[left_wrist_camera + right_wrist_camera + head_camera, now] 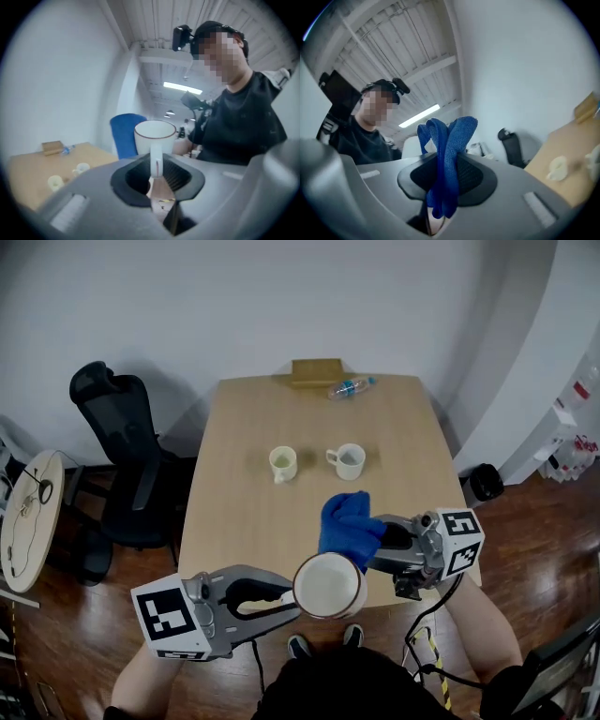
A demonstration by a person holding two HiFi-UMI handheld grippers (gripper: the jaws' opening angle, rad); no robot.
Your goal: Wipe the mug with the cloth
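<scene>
Left gripper (284, 601): its fingers (93, 201) are pressed together on the handle (156, 161) of the mug (328, 585). In the left gripper view the handle stands upright between the dark pads, and the mug's body rises just past the fingertips with its mouth upward. In the head view the mug hangs at the fingertips, to their right, over the near edge of the surface (234, 521) and clear of it. Its open mouth faces the camera.

Cloth (349, 524): a blue bunch lying just beyond the mug's far rim and to the left of the right gripper's fingertips. No view shows whether cloth and mug touch.

Right gripper (380, 535): its fingers (501, 197) pinch the cloth. In the right gripper view a thick fold runs between the pads from below the fingertips. Two rounded lobes (447, 136) stand out above and past the tips.

Beyond both grippers, well apart from all the fingers, a cream cup (282, 463) and a white cup (348, 460) stand side by side at mid-surface. A bottle (350, 387) lies on its side beside a box (317, 372) at the far edge. A black chair (122, 465) stands to the left of the surface.
</scene>
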